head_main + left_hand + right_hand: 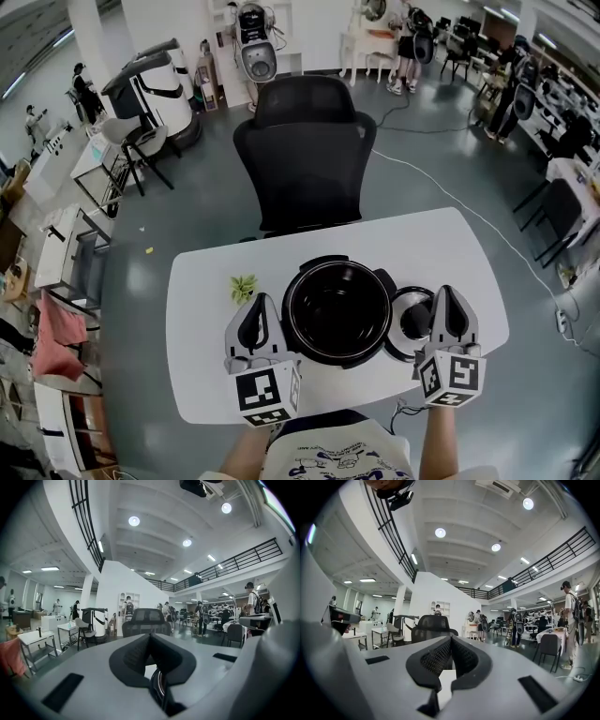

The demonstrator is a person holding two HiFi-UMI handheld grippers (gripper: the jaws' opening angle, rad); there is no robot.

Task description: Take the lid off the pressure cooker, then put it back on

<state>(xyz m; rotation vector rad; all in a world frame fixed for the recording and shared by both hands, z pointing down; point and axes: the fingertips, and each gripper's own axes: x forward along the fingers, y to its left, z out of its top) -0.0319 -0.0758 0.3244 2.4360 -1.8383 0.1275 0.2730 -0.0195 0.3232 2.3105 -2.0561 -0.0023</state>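
Observation:
The black pressure cooker (337, 309) stands open in the middle of the white table (202, 375), its pot empty. Its lid (409, 322) lies flat on the table just right of it, partly hidden behind my right gripper (448, 292). My left gripper (260, 302) hovers close to the cooker's left side. Both grippers are shut with nothing between the jaws. In the left gripper view the closed jaws (150, 637) point level, and a bit of the cooker's rim (158, 686) shows below them. The right gripper view has the closed jaws (451, 641) pointing level over the table.
A small green plant-like item (243, 287) lies on the table left of the cooker. A black office chair (305, 150) stands behind the table's far edge. Desks, chairs and people fill the hall beyond.

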